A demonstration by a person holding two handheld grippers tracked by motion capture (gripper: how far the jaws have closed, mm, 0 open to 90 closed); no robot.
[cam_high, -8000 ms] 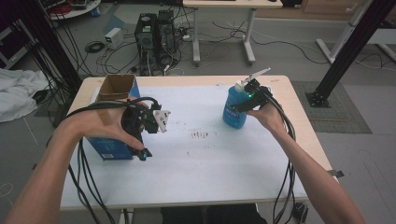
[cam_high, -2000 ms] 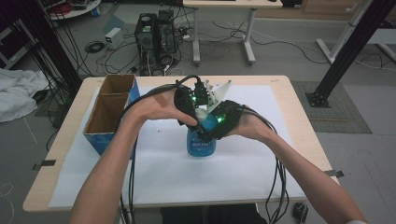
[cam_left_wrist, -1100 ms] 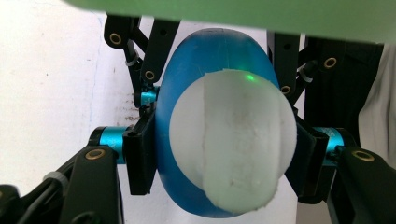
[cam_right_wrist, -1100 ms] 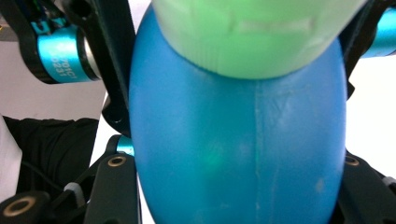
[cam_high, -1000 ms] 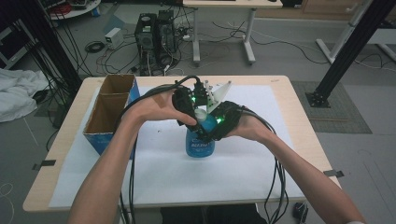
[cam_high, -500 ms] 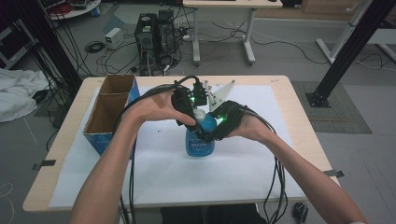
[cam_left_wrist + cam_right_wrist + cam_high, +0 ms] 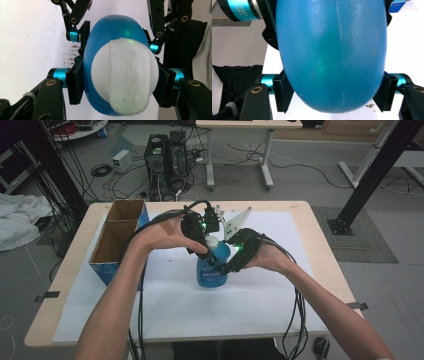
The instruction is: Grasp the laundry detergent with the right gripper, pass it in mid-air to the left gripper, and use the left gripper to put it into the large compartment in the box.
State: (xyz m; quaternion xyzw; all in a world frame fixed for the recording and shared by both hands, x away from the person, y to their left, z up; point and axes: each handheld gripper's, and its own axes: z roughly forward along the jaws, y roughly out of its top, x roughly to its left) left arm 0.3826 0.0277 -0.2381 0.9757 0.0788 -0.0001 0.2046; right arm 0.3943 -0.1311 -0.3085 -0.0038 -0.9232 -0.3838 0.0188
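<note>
Blue bottle [image 7: 212,270] upright, frame centre, on worktop [image 7: 305,220]. Left tool [image 7: 207,242] clamps its white cap [image 7: 125,77]; right tool [image 7: 227,265] clamps its body.

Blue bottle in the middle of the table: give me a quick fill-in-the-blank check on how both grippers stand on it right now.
1. The left gripper has its jaws on either side of the bottle's white ____.
2. The right gripper is shut on the body of the ____ bottle.
3. In the high view, the open cardboard box stands at the table's ____ side.

Missing words: cap; blue; left
</note>
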